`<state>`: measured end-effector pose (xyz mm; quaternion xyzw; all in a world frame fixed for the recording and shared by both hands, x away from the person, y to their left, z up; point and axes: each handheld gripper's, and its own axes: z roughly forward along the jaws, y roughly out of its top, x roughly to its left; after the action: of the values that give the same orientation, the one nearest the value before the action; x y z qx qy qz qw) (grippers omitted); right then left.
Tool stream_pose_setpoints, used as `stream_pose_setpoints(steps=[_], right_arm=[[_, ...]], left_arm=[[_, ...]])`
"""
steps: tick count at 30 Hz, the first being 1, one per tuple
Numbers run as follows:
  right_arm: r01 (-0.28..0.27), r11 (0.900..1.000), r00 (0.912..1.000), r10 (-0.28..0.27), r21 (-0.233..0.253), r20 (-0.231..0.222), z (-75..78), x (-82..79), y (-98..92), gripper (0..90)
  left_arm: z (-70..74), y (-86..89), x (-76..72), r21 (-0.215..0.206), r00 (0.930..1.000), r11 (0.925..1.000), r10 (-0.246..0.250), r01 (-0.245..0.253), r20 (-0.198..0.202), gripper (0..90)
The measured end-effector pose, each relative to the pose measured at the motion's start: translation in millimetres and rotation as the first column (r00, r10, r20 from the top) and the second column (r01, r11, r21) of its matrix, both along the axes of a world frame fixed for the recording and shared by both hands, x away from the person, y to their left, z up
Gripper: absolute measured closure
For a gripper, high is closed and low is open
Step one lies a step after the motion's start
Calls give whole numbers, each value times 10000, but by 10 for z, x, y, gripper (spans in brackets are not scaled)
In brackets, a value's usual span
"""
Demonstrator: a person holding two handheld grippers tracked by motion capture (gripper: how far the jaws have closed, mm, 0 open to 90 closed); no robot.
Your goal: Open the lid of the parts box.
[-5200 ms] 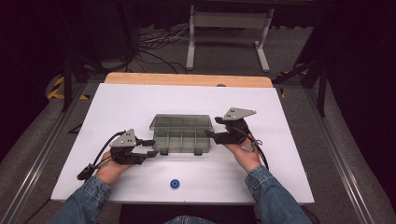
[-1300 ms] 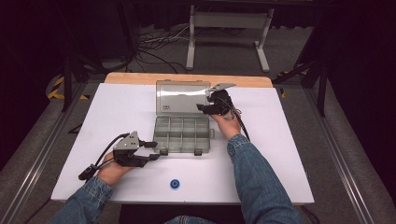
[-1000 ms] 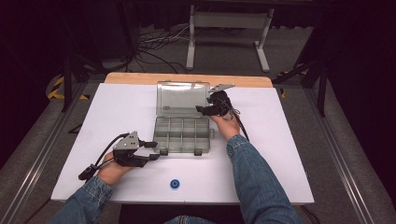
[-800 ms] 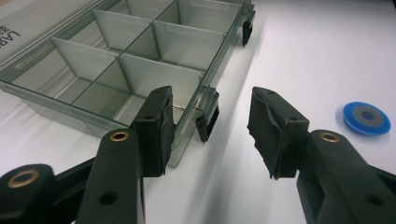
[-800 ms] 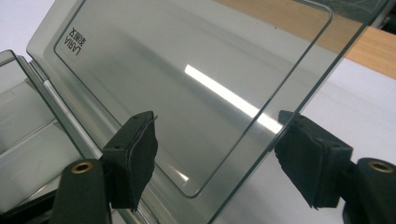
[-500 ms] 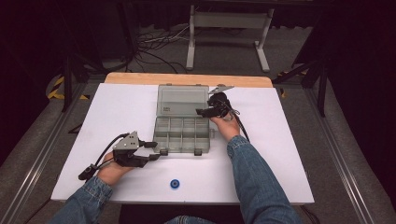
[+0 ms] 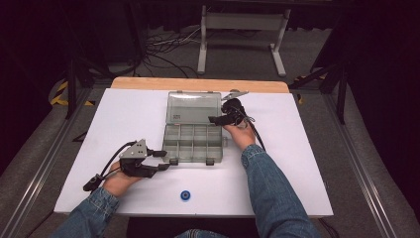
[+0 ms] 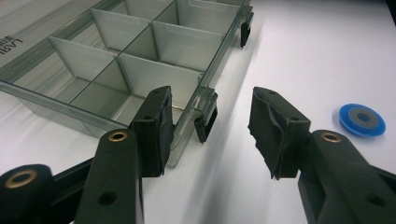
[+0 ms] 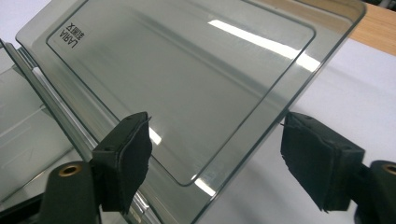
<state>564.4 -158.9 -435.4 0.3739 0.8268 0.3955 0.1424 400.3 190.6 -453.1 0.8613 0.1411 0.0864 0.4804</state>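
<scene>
A clear grey plastic box [image 7: 193,141] sits near the middle of the white table [image 7: 307,163]. Its lid [image 7: 194,107] is flipped all the way open and lies flat on the table on the far side of the box. Inside the box are little walls that cut it into small rooms, and each room looks bare.

The left gripper [image 7: 161,161] rests on the table at the near left corner of the box. Its jaws are spread wide apart. In the left gripper view, one jaw is right up against the near wall of the box, close to a small dark latch [image 8: 206,122]. I cannot tell if that jaw really touches the wall. The other jaw is out over the bare table, away from the box. The left gripper [image 8: 210,135] holds nothing.

The right gripper [image 7: 218,120] is at the right edge of the lid, just past the far right corner of the box. Its jaws are spread wide too. In the right gripper view, one jaw of the right gripper [image 9: 215,158] is over the lid [image 9: 187,88] and the other is over the table beside the lid's edge. They are not pinching it.

A small blue ring [image 7: 185,195] lies on the table, nearer to the person than the box is and well apart from it.
</scene>
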Motion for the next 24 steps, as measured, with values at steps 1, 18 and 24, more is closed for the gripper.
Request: stream_pose_setpoints(steps=[1, 18, 24], right_arm=[[5, 10000, 10000, -5, 13, 29, 8, -10, -9, 242], [-722, 9969, 9858, 666, 308, 1543, 538, -627, -225, 170], [-1009, 9932, 9783, 883, 587, 1875, 680, -887, -272, 153]], left_arm=[[2, -2, -2, -20, 10000, 10000, 15, -15, -21, 487], [295, 211, -95, -1176, 9944, 9887, 983, -933, 382, 299], [348, 289, -105, -1296, 9900, 9840, 1302, -1224, 535, 271]])
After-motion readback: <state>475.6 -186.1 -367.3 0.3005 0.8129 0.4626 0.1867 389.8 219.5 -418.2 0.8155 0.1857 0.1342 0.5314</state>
